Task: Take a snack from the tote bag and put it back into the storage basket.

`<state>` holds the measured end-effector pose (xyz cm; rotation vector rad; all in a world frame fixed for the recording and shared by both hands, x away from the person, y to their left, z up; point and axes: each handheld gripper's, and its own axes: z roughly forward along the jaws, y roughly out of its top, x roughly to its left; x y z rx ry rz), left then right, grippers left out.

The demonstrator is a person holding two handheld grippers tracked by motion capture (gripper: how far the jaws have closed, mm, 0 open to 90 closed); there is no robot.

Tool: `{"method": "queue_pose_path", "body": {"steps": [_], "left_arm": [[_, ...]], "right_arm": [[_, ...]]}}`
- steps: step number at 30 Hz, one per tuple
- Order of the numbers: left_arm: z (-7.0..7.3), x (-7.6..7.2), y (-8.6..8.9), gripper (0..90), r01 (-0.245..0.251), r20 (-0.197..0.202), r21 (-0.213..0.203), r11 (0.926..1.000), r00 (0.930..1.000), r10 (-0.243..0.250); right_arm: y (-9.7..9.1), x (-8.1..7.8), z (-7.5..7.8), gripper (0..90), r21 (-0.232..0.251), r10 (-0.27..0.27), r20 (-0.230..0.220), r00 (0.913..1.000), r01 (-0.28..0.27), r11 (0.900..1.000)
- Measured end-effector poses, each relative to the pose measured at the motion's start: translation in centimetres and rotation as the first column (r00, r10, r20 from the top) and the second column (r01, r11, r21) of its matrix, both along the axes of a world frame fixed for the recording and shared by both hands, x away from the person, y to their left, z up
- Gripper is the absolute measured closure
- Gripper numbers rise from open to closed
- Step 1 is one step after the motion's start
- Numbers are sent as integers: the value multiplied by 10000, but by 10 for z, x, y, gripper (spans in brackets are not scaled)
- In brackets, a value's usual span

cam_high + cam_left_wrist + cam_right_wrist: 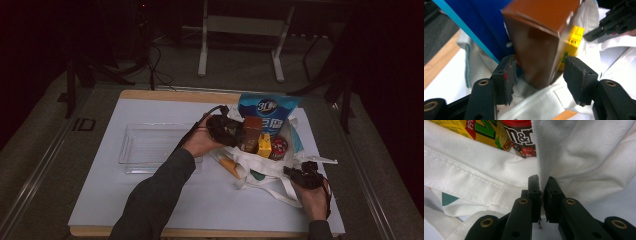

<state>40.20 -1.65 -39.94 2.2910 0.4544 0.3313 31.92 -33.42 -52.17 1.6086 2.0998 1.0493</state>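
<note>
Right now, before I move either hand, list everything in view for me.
tote bag: 1, white, right of centre on the table
brown carton: 1, upright in the bag
blue pouch: 1, at the bag's back
yellow carton: 1, beside the brown one
M&M's tub: 1, red lid, in the bag
clear tray: 1, left of the bag
table: 1, white sheet on wood
left tongs: open around the brown carton, pads clear of it
right tongs: shut on the tote bag's fabric

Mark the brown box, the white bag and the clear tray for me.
brown box [536, 52], left gripper view, its front face.
white bag [586, 157], right gripper view, its cloth wall.
clear tray [131, 150], high view, its left rim.
</note>
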Motion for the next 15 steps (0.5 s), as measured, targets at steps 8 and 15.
{"method": "queue_pose_path", "body": {"steps": [8, 15], "left_arm": [[11, 13, -1, 266, 317, 109, -363, 9988, 9995, -313], [12, 22, -10, 236, 804, -5, -443, 9958, 9968, -805]], "right_arm": [[0, 0, 0, 847, 38, 14, 15, 10000, -14, 10000], [-1, 0, 0, 847, 74, 15, -4, 10000, -15, 10000]]}}
